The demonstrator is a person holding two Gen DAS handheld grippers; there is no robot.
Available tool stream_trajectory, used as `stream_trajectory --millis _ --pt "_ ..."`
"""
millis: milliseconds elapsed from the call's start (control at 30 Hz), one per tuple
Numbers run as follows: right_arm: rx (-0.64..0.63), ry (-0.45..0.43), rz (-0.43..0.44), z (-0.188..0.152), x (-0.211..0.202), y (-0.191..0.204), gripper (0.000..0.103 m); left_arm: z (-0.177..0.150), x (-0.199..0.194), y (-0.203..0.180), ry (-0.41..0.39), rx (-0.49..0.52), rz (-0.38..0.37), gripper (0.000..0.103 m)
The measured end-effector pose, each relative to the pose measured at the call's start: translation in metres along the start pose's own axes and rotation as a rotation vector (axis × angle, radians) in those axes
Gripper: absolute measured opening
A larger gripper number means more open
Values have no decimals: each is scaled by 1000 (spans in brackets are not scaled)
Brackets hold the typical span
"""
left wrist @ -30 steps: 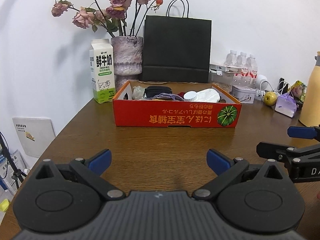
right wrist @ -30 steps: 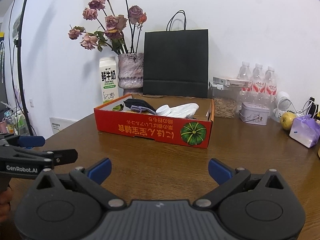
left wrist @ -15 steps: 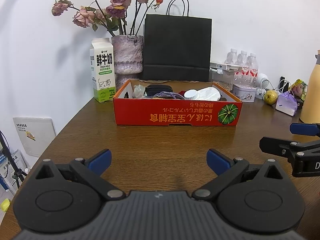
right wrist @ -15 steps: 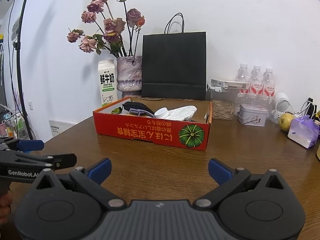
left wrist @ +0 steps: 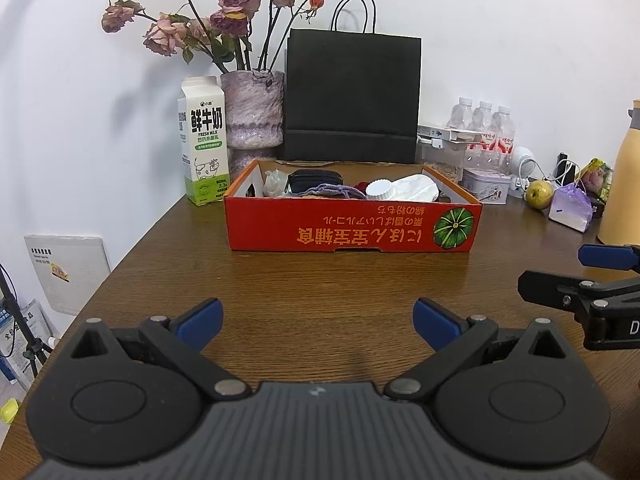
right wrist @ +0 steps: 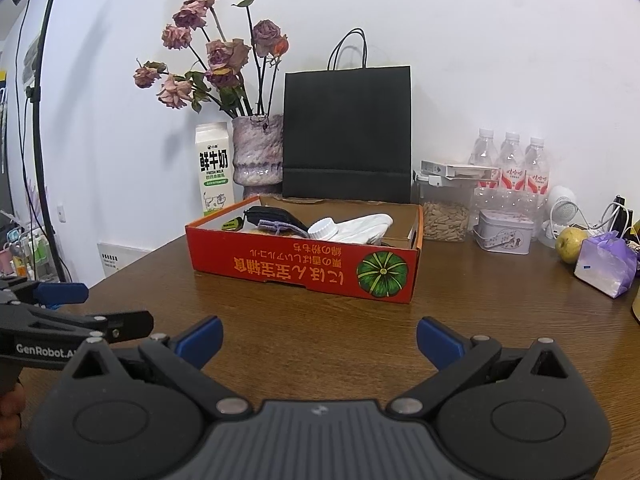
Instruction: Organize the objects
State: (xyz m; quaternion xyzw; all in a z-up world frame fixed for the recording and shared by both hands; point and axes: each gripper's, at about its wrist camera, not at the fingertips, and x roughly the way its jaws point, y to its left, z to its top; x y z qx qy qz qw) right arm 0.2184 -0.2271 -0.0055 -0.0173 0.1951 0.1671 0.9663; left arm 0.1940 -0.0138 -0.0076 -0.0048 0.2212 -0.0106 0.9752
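Observation:
A shallow red cardboard box [left wrist: 352, 227] [right wrist: 304, 266] printed with a green pumpkin sits mid-table. Inside it lie a black pouch [left wrist: 316, 180], a purple cord [left wrist: 332, 191], a white ribbed cap [left wrist: 380, 189] and white cloth [left wrist: 418, 187]. My left gripper [left wrist: 318, 322] hovers open over bare wood well short of the box, nothing between its blue pads. My right gripper [right wrist: 318, 340] is likewise open and empty, and it also shows at the right edge of the left wrist view [left wrist: 580, 276]. The left gripper appears at the left edge of the right wrist view [right wrist: 100, 312].
Behind the box stand a milk carton [left wrist: 205, 146], a vase of dried roses [left wrist: 252, 120] and a black paper bag [left wrist: 352, 96]. To the right are water bottles [right wrist: 512, 164], a seed jar [right wrist: 446, 216], a tin [right wrist: 506, 232], an apple [right wrist: 570, 244], a purple bag [right wrist: 608, 260] and a yellow flask [left wrist: 624, 184].
Both grippers have drawn back from the box, so it looks smaller and farther away. Both remain open and empty.

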Motion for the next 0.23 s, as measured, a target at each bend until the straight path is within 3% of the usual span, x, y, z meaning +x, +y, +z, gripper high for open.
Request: stream_trajectory --millis 233 --pt "0 0 0 0 0 0 103 2 -1 1 -7 3 7 103"
